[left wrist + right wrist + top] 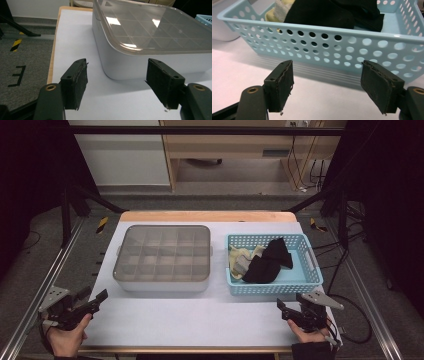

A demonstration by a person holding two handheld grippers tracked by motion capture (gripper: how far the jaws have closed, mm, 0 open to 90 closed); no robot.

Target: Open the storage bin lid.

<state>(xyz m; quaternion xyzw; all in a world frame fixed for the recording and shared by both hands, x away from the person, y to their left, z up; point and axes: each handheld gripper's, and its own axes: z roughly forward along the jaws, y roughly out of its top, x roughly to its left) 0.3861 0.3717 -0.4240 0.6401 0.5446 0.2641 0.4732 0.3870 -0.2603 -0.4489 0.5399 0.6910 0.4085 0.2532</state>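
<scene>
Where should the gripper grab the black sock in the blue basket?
Probably from above, with the right gripper, pinching the black sock at its raised middle hump. It lies piled over the yellow sock, and the basket walls block a sideways reach.

The right gripper (pixel 327 87) held its two black jaws wide apart with nothing between them, just short of a blue basket (pixel 352 53). Inside the basket lay black cloth (pixel 329 12), with yellow cloth (pixel 279 8) at its left.

black cloth (pixel 270 260) hiding part of the yellowish, perhaps sock-like item (pixel 241 260), lidded box (pixel 150 37) cut off at right edge
</scene>
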